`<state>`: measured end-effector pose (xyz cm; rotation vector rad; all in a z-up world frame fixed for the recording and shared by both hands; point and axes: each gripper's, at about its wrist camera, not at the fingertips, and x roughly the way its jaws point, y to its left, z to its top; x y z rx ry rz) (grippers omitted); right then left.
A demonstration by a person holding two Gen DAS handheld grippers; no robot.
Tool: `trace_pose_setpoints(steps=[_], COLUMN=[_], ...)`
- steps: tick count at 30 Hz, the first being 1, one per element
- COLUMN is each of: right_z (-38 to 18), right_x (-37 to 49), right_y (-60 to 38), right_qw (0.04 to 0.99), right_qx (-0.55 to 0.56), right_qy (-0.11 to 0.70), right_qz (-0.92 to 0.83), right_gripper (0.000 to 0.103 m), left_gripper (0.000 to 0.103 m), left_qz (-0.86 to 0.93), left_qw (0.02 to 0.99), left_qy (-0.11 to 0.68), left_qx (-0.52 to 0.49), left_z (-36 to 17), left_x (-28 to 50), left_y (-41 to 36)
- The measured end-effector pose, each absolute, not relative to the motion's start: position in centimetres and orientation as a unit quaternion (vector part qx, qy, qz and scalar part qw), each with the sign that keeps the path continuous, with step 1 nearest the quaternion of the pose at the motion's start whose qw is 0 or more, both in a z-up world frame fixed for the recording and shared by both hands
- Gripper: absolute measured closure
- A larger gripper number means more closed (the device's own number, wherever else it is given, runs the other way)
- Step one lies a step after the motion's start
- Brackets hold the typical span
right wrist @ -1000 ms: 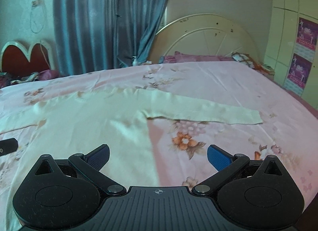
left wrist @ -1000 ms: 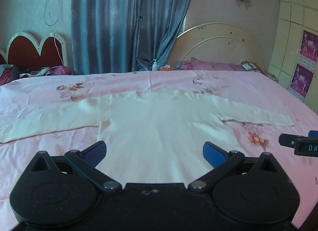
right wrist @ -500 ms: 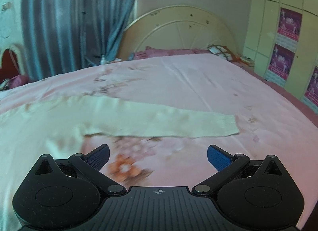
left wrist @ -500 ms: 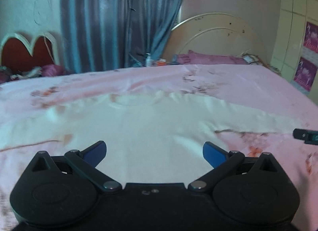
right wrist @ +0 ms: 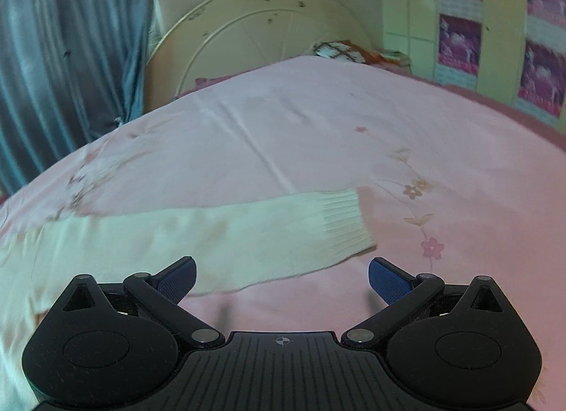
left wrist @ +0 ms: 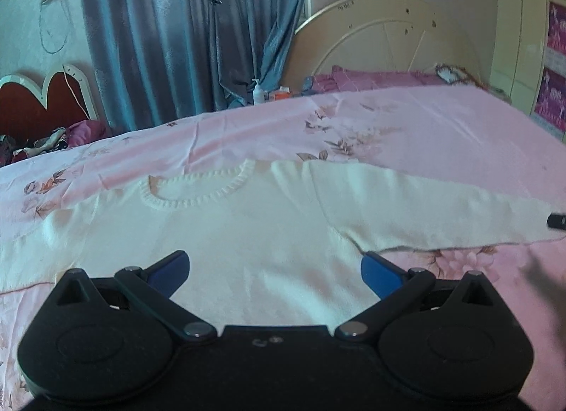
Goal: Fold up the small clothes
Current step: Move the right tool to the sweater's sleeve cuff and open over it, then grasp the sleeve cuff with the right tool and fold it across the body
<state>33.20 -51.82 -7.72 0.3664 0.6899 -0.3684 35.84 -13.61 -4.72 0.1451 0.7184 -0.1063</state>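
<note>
A cream knit sweater (left wrist: 254, 234) lies flat on the pink bed sheet, ribbed neckline (left wrist: 198, 191) away from me, sleeves spread to both sides. My left gripper (left wrist: 274, 273) is open and empty, low over the sweater's chest. In the right wrist view the right sleeve (right wrist: 212, 234) runs from the left to its ribbed cuff (right wrist: 348, 223). My right gripper (right wrist: 281, 278) is open and empty, just in front of the sleeve near the cuff. A tip of the right gripper (left wrist: 557, 220) shows at the right edge of the left wrist view.
The pink floral sheet (right wrist: 318, 135) covers the whole bed. A cream round headboard (right wrist: 254, 32) and blue curtains (left wrist: 184, 28) stand behind. A bottle (left wrist: 258, 91) and small items sit beyond the bed's far edge. Wardrobe doors with posters (right wrist: 460, 14) are at the right.
Both grippers have moved forward over the sweater. The left one came nearer the neckline. The right one swung right along the sleeve to the cuff. Both stayed open.
</note>
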Motion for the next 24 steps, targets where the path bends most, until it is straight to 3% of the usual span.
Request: trace_pose_setpoints(steps=[4, 7, 14, 17, 21, 24], right_z=[-9.0, -9.7, -10.0, -10.1, -10.2, -10.5], right_x=[33.3, 33.1, 32.1, 32.1, 32.2, 32.3], right_y=[-54.1, -55.3, -57.0, -57.3, -57.5, -57.6], right_qw=[0.898, 0.887, 0.880, 0.875, 0.877, 0.880], right_qx=[0.231, 0.262, 0.312, 0.324, 0.327, 0.315], right_qy=[0.324, 0.327, 0.299, 0.294, 0.283, 0.277], right_qz=[-0.186, -0.195, -0.199, -0.209, -0.209, -0.225], right_gripper=[0.001, 0.044, 0.044, 0.056, 0.058, 0.078], left_gripper=[0.000, 0.000, 0.000, 0.000, 0.000, 0.000], left_qz=[-0.048, -0.052, -0.055, -0.050, -0.039, -0.032], left_qw=[0.927, 0.926, 0.927, 0.927, 0.926, 0.924], left_qy=[0.362, 0.363, 0.359, 0.360, 0.365, 0.374], left_qx=[0.088, 0.094, 0.095, 0.090, 0.085, 0.073], left_z=[-5.5, -5.6, -5.5, -5.5, -5.7, -5.8], left_x=[36.3, 36.7, 38.0, 38.3, 38.4, 38.5], left_y=[-14.6, -15.2, -15.9, -15.5, -13.9, -11.9])
